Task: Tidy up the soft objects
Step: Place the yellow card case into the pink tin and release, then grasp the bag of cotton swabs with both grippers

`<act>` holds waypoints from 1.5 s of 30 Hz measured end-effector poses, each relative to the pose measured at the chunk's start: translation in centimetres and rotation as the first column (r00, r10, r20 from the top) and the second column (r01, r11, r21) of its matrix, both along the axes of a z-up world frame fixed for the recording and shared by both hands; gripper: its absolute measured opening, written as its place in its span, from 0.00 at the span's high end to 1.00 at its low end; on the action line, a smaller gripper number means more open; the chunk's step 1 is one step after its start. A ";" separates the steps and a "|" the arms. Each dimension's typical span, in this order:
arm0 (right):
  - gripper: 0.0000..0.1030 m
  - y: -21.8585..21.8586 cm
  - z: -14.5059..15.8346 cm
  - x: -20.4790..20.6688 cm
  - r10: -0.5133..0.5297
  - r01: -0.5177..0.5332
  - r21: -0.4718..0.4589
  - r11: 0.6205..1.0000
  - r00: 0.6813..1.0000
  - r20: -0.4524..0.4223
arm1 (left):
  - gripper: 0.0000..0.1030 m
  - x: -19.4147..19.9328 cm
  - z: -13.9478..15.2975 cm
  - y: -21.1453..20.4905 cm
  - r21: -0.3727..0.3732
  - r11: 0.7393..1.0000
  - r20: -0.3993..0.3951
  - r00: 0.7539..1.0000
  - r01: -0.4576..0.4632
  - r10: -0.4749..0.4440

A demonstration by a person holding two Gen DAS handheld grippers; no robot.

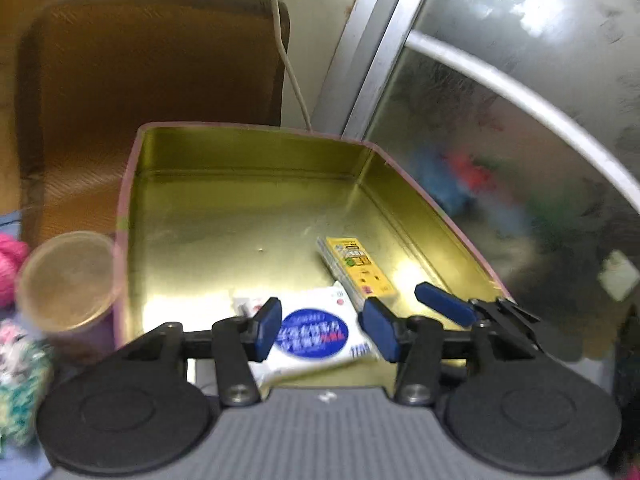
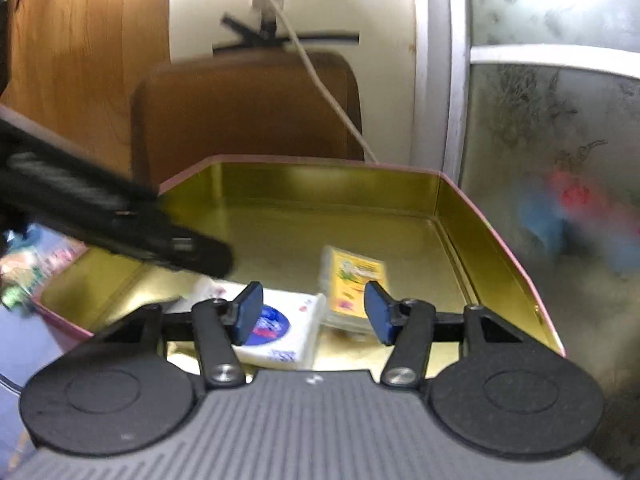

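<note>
Tissue packs are seen lying in the near part of a gold-lined tin (image 1: 248, 200) with a pink rim: a white pack with a blue oval label (image 1: 316, 330) and, just beside it on the right, a yellow printed pack (image 1: 356, 268). The left gripper (image 1: 326, 330) is held above the white pack with its blue pads set apart and nothing gripped between them. The right gripper (image 2: 314, 312) is likewise held with its fingers apart and empty, above the near edges of both packs. In the left wrist view the right gripper's blue fingertip is seen at the tin's right wall. The rest of the tin floor is bare metal. A clear plastic cup (image 1: 68, 280) stands against the tin's left wall, with pink yarn (image 1: 10, 268) and a white and green knitted piece (image 1: 24, 376) beside it, blurred. Behind the tin a brown chair back (image 1: 152, 80), a white cable (image 1: 288, 60) and a cream wall are seen; a frosted glass door (image 1: 520, 120) in a metal frame lies to the right.
</note>
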State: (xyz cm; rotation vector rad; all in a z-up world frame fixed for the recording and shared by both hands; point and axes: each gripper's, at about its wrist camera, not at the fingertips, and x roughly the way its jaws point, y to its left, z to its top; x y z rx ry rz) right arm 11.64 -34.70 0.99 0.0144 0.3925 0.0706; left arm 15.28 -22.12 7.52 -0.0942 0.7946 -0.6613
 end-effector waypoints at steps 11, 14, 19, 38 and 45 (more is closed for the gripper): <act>0.69 9.5 2.0 -5.0 0.310 -0.314 0.155 0.937 0.949 0.054 | 0.55 -12.1 -2.3 21.9 0.067 0.964 0.105 0.963 -0.257 0.249; 0.68 15.5 1.5 -3.9 0.422 -0.418 0.145 0.897 0.906 0.001 | 0.55 -13.6 -4.1 27.4 0.064 0.918 0.049 0.920 -0.391 0.389; 0.67 24.5 0.5 0.2 0.523 -0.511 0.136 0.849 0.850 -0.071 | 0.55 -16.2 -4.8 33.1 0.001 0.861 0.012 0.861 -0.508 0.508; 0.95 19.5 -1.4 -9.6 0.610 -0.635 -0.076 0.768 0.763 -0.214 | 0.54 -15.9 -4.5 30.3 -0.117 0.945 -0.060 0.952 -0.306 0.300; 0.33 17.6 -2.6 -10.1 0.600 -0.603 0.034 0.797 0.785 -0.155 | 0.48 -14.2 -5.4 25.6 -0.098 0.963 -0.198 0.953 -0.252 0.229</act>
